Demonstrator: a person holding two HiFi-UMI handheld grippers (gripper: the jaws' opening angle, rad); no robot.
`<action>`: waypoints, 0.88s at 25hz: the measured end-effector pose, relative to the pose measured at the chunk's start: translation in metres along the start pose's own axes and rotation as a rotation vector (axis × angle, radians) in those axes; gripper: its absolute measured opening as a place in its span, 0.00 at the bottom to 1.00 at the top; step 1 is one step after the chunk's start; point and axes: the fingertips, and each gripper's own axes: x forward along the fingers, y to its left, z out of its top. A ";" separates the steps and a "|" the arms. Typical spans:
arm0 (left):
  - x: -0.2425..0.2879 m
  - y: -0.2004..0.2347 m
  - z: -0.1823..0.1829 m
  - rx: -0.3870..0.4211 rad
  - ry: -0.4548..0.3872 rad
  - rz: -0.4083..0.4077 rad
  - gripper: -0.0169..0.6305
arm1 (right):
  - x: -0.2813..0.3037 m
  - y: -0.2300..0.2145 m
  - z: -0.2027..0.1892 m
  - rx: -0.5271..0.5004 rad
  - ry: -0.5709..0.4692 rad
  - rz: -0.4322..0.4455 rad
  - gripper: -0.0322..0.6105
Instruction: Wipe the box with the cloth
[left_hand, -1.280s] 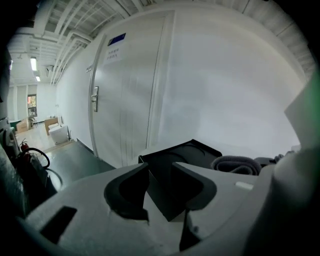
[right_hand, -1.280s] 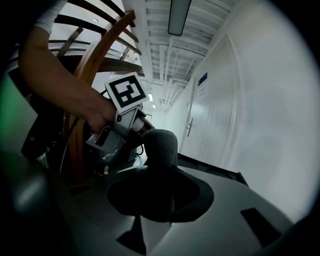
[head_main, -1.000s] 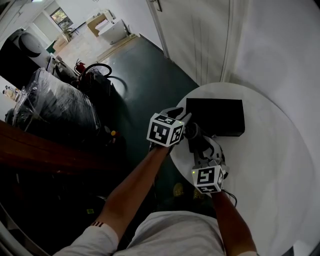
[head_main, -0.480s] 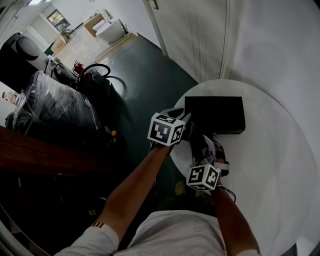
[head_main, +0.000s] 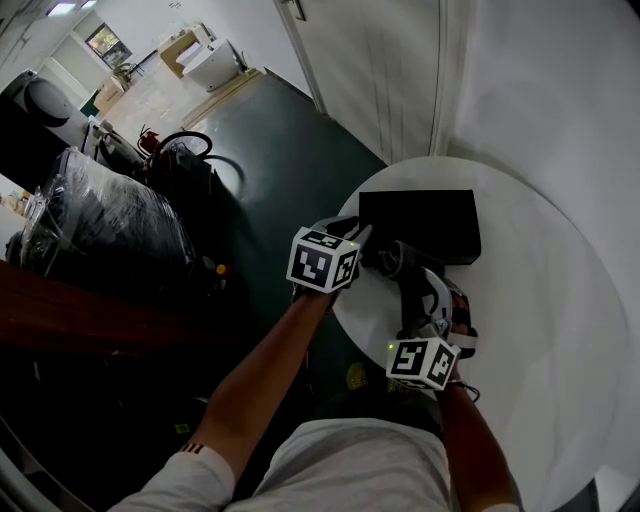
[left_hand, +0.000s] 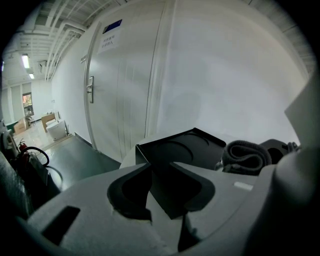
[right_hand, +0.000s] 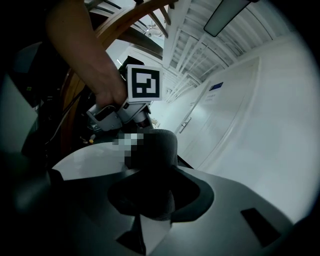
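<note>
A black box (head_main: 420, 222) lies on the round white table (head_main: 540, 300), close to its far left edge. My left gripper (head_main: 356, 238) reaches over that edge; in the left gripper view the near corner of the box (left_hand: 172, 165) sits between its jaws, which are closing around it without a clear press. My right gripper (head_main: 418, 290) is shut on a rolled dark grey cloth (head_main: 402, 258), held just in front of the box. The right gripper view shows the cloth (right_hand: 156, 150) clamped between the jaws of that gripper (right_hand: 157, 197). The cloth (left_hand: 245, 155) also appears right of the box.
A white door and wall (head_main: 400, 70) stand right behind the table. Dark green floor (head_main: 270, 150) drops away past the table's left edge. A black plastic-wrapped bulk (head_main: 110, 220) and a wooden rail (head_main: 90, 310) are at the left.
My right gripper has rolled and shifted right with the cloth, bringing the roll closer to the box's front. The left gripper has stayed at the box corner.
</note>
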 end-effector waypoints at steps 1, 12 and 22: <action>0.000 0.000 0.000 0.000 -0.001 0.000 0.21 | -0.001 -0.004 -0.005 0.006 0.011 -0.006 0.20; 0.000 -0.002 -0.001 0.004 -0.003 -0.001 0.21 | -0.009 -0.046 -0.076 0.046 0.106 -0.076 0.20; 0.000 -0.002 0.000 -0.007 -0.004 -0.009 0.21 | -0.031 -0.063 -0.074 0.062 0.101 -0.127 0.20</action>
